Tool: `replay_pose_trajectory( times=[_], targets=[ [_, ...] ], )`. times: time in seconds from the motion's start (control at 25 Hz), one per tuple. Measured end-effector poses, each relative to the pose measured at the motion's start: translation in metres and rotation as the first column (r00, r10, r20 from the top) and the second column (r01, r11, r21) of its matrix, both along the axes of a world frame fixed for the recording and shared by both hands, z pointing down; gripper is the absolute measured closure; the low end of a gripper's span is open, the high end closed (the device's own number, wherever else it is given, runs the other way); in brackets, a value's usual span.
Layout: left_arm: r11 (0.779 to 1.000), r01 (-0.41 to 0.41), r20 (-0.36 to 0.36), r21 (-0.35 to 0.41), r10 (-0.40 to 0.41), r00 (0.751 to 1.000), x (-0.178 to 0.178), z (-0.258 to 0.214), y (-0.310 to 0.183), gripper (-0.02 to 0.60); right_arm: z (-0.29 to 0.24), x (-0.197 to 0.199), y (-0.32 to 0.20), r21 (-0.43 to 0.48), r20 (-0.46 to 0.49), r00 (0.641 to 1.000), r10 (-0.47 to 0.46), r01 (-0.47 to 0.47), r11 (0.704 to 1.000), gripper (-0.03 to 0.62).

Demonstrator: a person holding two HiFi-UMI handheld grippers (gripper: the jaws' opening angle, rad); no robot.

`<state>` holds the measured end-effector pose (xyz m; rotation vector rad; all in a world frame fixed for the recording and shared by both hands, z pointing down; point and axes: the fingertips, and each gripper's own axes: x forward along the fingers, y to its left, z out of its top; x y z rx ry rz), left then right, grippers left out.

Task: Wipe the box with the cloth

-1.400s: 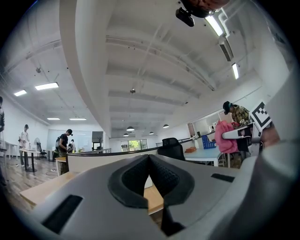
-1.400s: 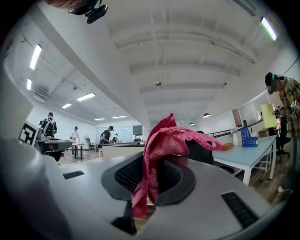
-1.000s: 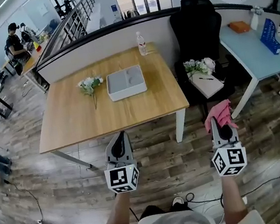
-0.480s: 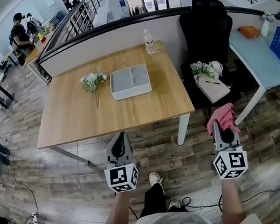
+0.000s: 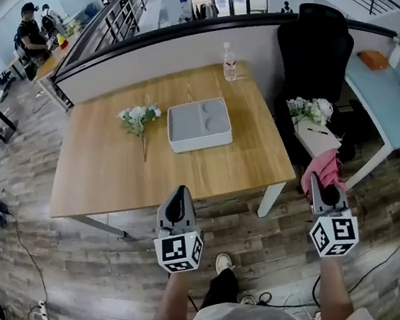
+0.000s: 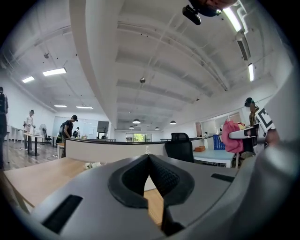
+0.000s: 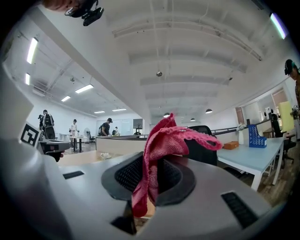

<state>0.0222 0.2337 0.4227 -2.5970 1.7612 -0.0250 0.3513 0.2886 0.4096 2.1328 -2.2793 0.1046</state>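
The grey box (image 5: 198, 125) lies mid-way across the wooden table (image 5: 111, 179). It is at 1 o'clock from the left gripper (image 5: 179, 193), whose jaws meet on nothing, and at 11 o'clock from the right gripper (image 5: 318, 177). That gripper is clamped on the pink cloth (image 5: 322, 166), which hides its tips.

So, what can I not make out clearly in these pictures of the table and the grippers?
- Grey rectangular box: head view, too small to show any dirt; it appears in neither gripper view.
- Pink knitted cloth: right gripper view, its pinched part is hidden between the jaws of the right gripper.
- Clear plastic bottle: head view, label too small to read.
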Motion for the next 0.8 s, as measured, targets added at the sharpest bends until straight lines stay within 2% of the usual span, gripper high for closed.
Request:
replay_pose_trajectory(
  times=[0.6,0.8],
  targets=[
    [0.995,0.058,0.041,-0.080,-0.055,0.998,-0.055,0.030,-0.083,0.568,0.022,-0.071,-0.111,-0.080,0.006,0.995,-0.095,0.095,0.992,0.517],
    [0.993,0.048,0.044,-0.109,-0.044,0.998,-0.053,0.043,-0.108,0.568,0.033,-0.069,-0.135,-0.112,-0.008,0.996,-0.084,0.083,0.990,0.517]
  ],
)
